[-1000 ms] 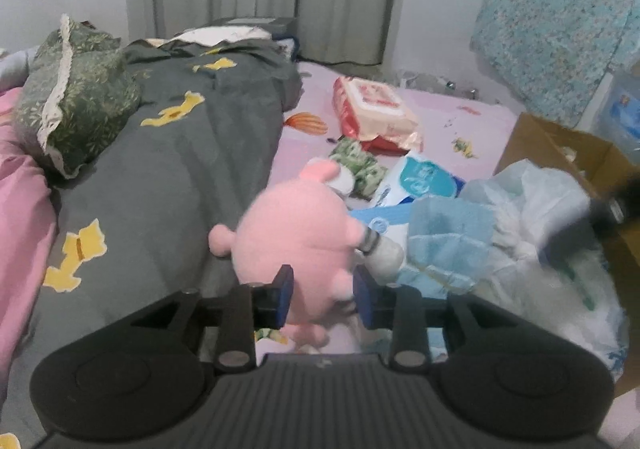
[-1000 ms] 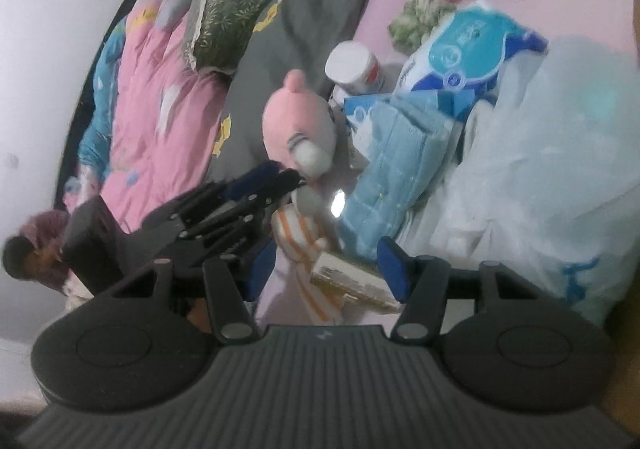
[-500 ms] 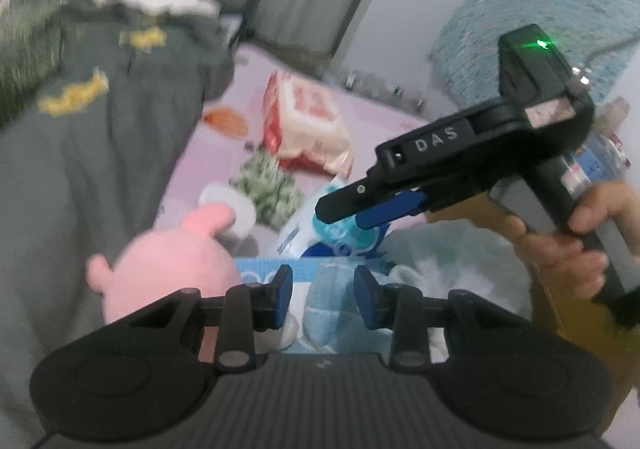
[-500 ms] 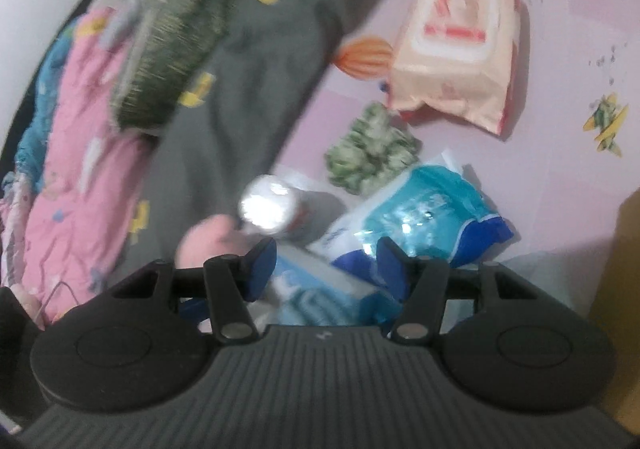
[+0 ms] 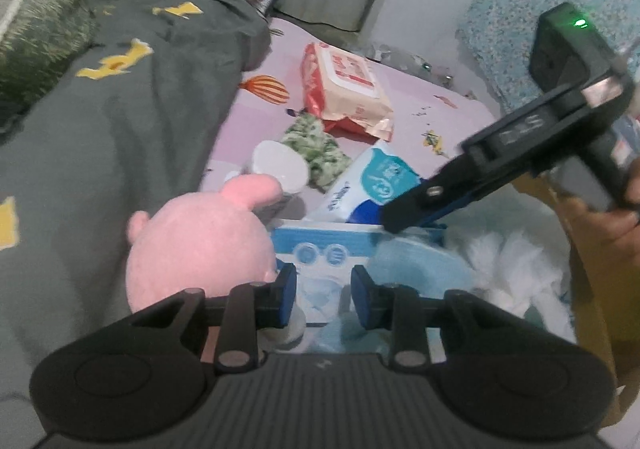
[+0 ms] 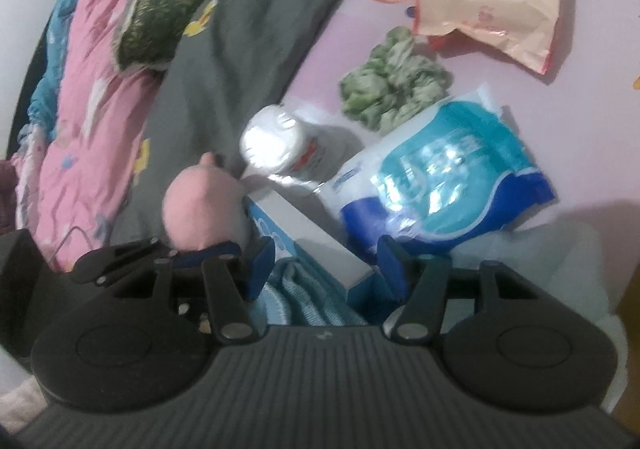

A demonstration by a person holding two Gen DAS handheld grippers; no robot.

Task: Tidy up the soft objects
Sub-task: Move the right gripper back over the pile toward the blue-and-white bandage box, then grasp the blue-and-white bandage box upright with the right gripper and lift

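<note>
- A bed with a lilac sheet (image 5: 404, 97) fills both views, a grey quilt (image 5: 120, 121) heaped along one side and curtains at the far wall.
- Left gripper (image 5: 323, 291): its jaws are closing and already narrow, with nothing between the pads; a white-and-blue box (image 5: 320, 245) and a blue towel (image 5: 416, 265) lie just beyond them.
- Right gripper (image 6: 327, 265): jaws about half apart and empty, poised over the box edge and the towel (image 6: 296, 301).
- The pink plush (image 5: 200, 245) lies against the quilt, touching the box and just left of the left gripper's pad.
- Farther out sit a white jar (image 5: 280, 165), a blue tissue pack (image 5: 380, 185), a green cloth bundle (image 6: 394, 79) and a wipes pack (image 5: 348, 85).
- Progress, as I judge it: hardly begun. The soft things lie mixed in one pile and neither gripper holds anything; sorting is all still ahead.
- Only the left view shows the right gripper from outside, a hand (image 5: 600, 229) on its handle, a white crumpled bag and the edge of a cardboard box (image 5: 580, 273).
- Only the right view shows the pink blanket (image 6: 88, 117) beyond the quilt and the left gripper's fingertips beside the plush.
</note>
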